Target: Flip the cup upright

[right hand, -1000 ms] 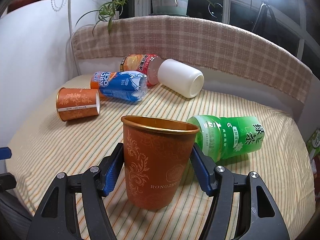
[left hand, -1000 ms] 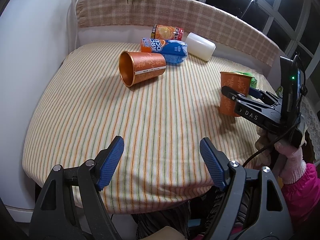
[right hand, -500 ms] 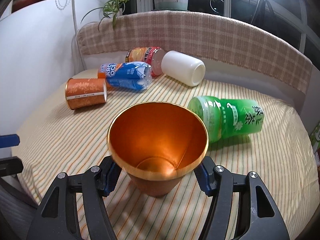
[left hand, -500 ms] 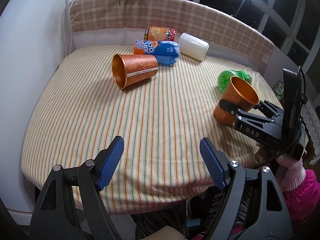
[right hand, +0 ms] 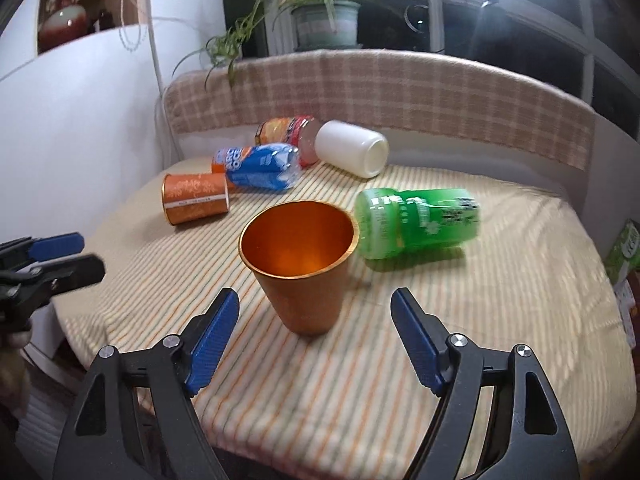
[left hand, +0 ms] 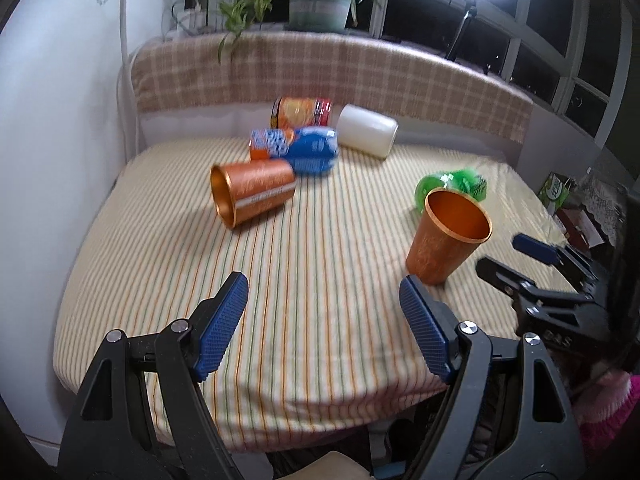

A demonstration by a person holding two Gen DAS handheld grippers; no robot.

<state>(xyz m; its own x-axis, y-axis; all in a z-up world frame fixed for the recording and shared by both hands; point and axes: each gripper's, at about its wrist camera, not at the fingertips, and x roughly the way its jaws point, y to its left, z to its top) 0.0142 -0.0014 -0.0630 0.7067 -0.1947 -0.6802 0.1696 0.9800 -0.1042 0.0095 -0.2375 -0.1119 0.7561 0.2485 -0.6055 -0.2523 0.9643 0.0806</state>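
Copper cup (right hand: 301,266), upright on the striped tablecloth (right hand: 500,320), mouth up, interior bare as far as the orange wall and bottom show; stands free between and just beyond the spread blue pads (right hand: 212,334) of the right gripper (right hand: 314,336), which is released and touches nothing. Same cup in the left wrist view (left hand: 450,236) at the right side of the table, near edge.

Second copper cup (left hand: 253,191), lying on its side at far left, open mouth turned toward the near left; inside looks bare, though the picture is blurred.

Green bottle (right hand: 418,222), on its side just right of and behind the upright cup, close beside it; contents not legible.

Blue-labelled bottle (right hand: 256,166), on its side, far centre, its base next to the toppled cup.

Orange-and-red bottle (right hand: 286,134), on its side behind the blue one, against the checked back cushion (right hand: 440,88).

White cylindrical container (right hand: 352,154), on its side, right of the orange-and-red bottle, closed end toward the camera.

Left gripper (left hand: 324,324), jaws wide apart and holding nothing, over the near edge of the table, well apart from both cups.

Potted plant (right hand: 320,12) on the sill beyond the cushion
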